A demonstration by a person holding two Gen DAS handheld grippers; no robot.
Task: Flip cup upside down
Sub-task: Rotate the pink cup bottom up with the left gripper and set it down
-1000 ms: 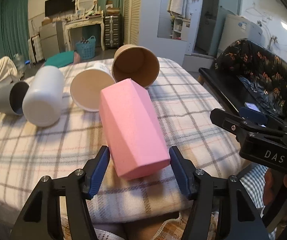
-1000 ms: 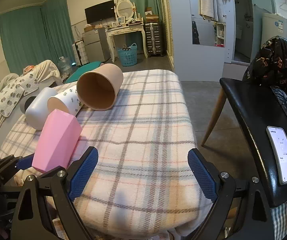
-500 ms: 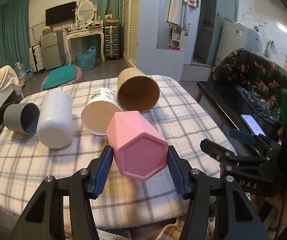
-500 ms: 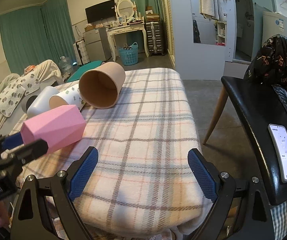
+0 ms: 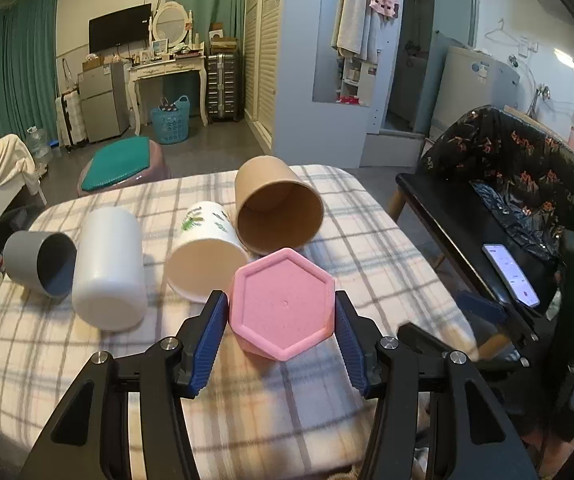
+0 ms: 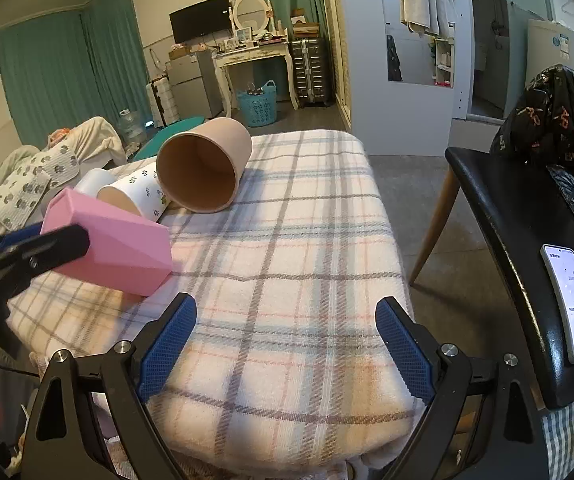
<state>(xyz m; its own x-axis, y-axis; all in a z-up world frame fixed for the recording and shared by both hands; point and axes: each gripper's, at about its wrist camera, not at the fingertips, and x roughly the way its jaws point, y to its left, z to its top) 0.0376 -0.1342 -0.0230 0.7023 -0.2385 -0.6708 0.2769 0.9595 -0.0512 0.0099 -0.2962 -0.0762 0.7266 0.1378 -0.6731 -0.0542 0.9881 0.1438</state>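
Two blue pads of the left gripper (image 5: 281, 336) clamp the pink hexagonal cup (image 5: 283, 306) at its base end, its long axis running toward 12 o'clock, slightly tilted over the plaid table (image 5: 387, 248). The right gripper (image 6: 287, 350), jaws spread and empty, hangs well apart, the cup at its 10 o'clock. Four other cups lie sideways; the brown cup (image 5: 275, 206), floral cup (image 5: 205, 250) and grey cup (image 5: 41, 266) look empty.
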